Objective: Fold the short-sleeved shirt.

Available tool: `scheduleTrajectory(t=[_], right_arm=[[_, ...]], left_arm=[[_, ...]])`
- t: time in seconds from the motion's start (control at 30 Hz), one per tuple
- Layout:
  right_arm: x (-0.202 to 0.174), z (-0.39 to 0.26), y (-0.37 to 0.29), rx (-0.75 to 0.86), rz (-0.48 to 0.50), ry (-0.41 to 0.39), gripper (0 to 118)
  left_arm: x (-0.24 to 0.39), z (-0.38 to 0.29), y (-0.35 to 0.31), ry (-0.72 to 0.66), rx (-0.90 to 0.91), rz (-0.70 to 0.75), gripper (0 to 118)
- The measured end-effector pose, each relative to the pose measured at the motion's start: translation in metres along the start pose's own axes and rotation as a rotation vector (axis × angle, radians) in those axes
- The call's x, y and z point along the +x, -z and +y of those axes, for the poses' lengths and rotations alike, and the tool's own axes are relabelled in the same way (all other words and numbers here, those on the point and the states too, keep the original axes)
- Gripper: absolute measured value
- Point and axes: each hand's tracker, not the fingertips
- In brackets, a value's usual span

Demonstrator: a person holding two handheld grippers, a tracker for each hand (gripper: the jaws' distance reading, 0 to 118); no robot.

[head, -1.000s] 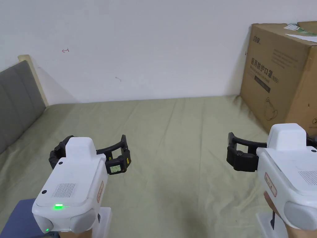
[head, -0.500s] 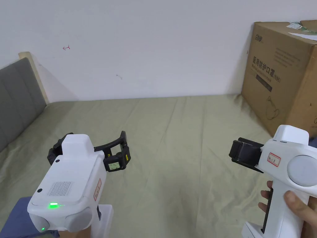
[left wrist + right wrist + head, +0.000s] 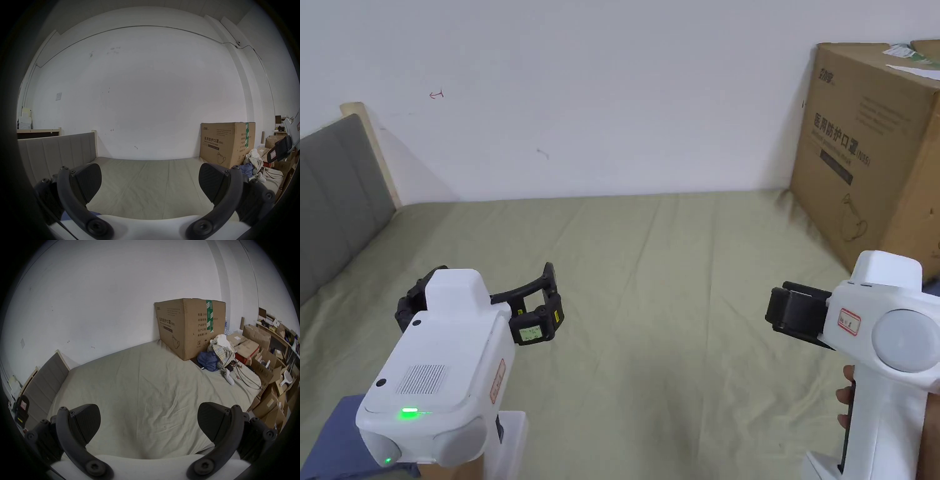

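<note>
Grippers hover over the green sheet (image 3: 675, 300): two of them, both with jaws spread wide and empty. Right gripper (image 3: 794, 310), level a second ago, now sits rolled on its side at right; left gripper (image 3: 487, 306) has barely shifted, lower left. One cardboard box (image 3: 862, 150) upper right. Beside it, one pile of clothes (image 3: 217, 350); whether the shirt is in it I can't tell.

Head high; 2 gripper views low; all face bed (image 3: 675, 281)
</note>
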Motion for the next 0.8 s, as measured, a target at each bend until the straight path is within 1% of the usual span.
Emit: scheduleTrajectory(t=[0.03,0.17,0.3,0.37,0.5,0.57,0.67,0.73,0.8], right_arm=[[-0.001,0.000,0.000,0.007,-0.002,-0.016,117],[-0.004,-0.001,0.001,0.010,-0.025,-0.027,117],[-0.007,-0.005,0.001,0.053,-0.027,-0.089,117],[-0.008,-0.007,-0.002,0.121,-0.013,-0.099,117],[-0.004,-0.019,-0.014,0.336,0.097,-0.125,117],[-0.003,-0.025,-0.019,0.455,0.121,-0.144,117],[-0.006,-0.031,-0.024,0.567,0.077,-0.166,118],[-0.008,-0.033,-0.025,0.596,0.056,-0.196,118],[-0.010,-0.035,-0.024,0.609,0.052,-0.204,118]], left_arm=[[0.000,0.000,0.000,0.000,0.000,-0.001,118],[0.000,0.000,-0.001,0.002,0.001,-0.002,118],[0.000,-0.001,-0.001,0.006,-0.001,-0.004,118],[0.000,0.000,-0.002,0.010,0.000,-0.003,118],[0.000,0.000,-0.002,0.007,0.005,-0.004,118],[-0.001,0.001,-0.002,0.008,0.009,-0.003,118],[-0.001,0.001,-0.003,0.009,0.012,-0.002,118],[-0.001,0.001,-0.004,0.007,0.015,-0.003,118],[-0.001,0.001,-0.004,0.007,0.017,-0.001,118]])
